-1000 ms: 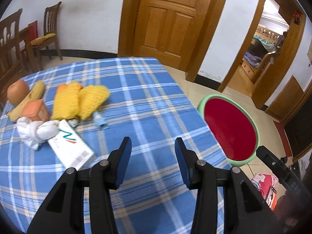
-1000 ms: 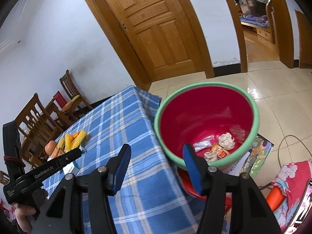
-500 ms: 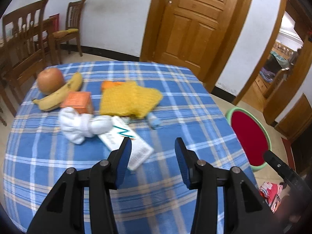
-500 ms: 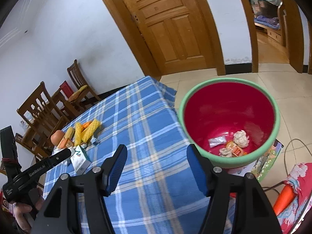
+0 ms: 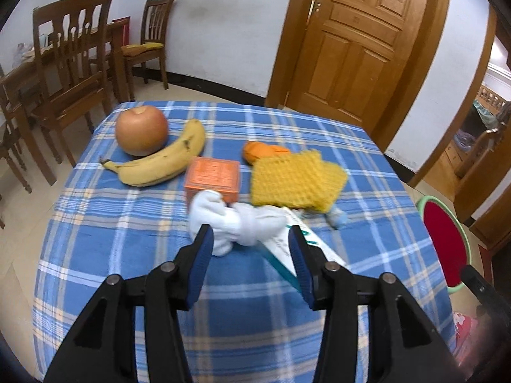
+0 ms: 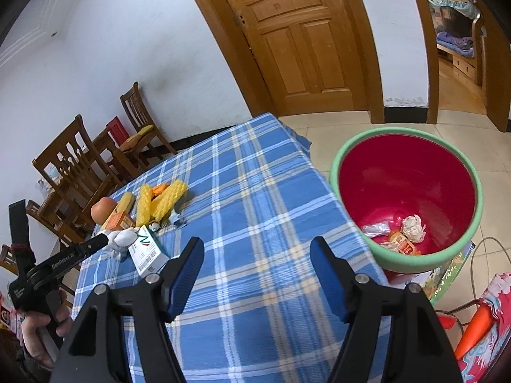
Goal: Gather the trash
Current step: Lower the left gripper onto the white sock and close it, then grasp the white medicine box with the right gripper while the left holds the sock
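Note:
A white crumpled wad (image 5: pixel 238 223) lies on the blue plaid tablecloth (image 5: pixel 127 239), just beyond the tips of my left gripper (image 5: pixel 249 239). Its jaws are opening and the pads do not touch the wad. A white carton (image 5: pixel 295 242) with a green mark lies beside it, partly behind the right finger. My right gripper (image 6: pixel 257 252) hovers over the cloth with its jaws opening and nothing between them. To its right stands the red bin with a green rim (image 6: pixel 338 159), holding crumpled paper (image 6: pixel 413 228) and wrappers. My left gripper (image 6: pixel 76 252) also shows there, over the white wad (image 6: pixel 123 237).
An apple (image 5: pixel 141 131), a banana (image 5: pixel 159 162), an orange box (image 5: pixel 214 178), yellow foam netting (image 5: pixel 293 178) and a small blue scrap (image 5: pixel 337 218) lie behind the wad. Wooden chairs (image 5: pixel 73 63) stand past the table's far left. A magazine (image 6: pixel 447 274) lies on the floor by the bin.
My left gripper has swung left across the table from the bin side to the pile, and its jaws have widened. My right gripper has drawn back from the bin and opened wider.

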{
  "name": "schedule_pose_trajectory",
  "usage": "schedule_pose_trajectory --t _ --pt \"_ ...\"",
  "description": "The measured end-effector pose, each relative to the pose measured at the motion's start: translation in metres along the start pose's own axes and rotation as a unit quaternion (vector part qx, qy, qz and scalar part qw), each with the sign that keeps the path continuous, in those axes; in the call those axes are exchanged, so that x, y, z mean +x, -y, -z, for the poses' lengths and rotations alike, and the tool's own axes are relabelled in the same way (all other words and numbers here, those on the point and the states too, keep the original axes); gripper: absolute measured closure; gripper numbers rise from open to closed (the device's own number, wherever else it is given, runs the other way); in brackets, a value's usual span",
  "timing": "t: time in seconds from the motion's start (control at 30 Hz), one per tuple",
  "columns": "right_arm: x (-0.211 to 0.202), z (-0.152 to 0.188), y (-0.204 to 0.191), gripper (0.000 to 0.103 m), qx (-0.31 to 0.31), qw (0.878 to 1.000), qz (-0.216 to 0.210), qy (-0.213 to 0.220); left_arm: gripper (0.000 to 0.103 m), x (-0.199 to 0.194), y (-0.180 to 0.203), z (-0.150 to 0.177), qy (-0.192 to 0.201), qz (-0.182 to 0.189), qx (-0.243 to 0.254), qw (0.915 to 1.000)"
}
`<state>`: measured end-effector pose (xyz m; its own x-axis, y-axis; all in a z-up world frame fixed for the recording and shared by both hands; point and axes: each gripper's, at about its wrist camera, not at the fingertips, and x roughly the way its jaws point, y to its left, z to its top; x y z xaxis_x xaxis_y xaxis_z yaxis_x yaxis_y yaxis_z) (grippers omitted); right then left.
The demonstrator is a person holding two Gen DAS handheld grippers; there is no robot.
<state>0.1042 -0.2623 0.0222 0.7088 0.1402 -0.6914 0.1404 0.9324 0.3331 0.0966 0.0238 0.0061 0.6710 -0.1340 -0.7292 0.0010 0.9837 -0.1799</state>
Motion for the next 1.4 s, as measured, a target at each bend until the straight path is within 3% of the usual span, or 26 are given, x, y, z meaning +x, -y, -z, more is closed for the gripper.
schedule_pose_trajectory --t 0.8,0.87,1.07,1.4 --pt "0.023 0.008 -0.027 0.031 -0.021 0.999 0.002 -0.029 0.045 0.048 -0.027 -0.002 -0.019 0.009 -0.036 0.9991" --pt "0.025 0.009 -0.028 0.03 -0.022 0.999 0.0 -0.032 0.058 0.048 -0.028 -0.001 -0.019 0.018 -0.038 0.999" --pt "0.03 0.011 -0.037 0.03 -0.032 0.999 -0.005 -0.04 0.079 0.045 -0.031 0.002 -0.016 0.038 -0.053 0.9978" --pt "0.045 0.014 -0.067 0.028 -0.071 0.995 -0.03 -0.058 0.083 0.008 -0.044 0.008 0.011 0.047 -0.061 0.9969"
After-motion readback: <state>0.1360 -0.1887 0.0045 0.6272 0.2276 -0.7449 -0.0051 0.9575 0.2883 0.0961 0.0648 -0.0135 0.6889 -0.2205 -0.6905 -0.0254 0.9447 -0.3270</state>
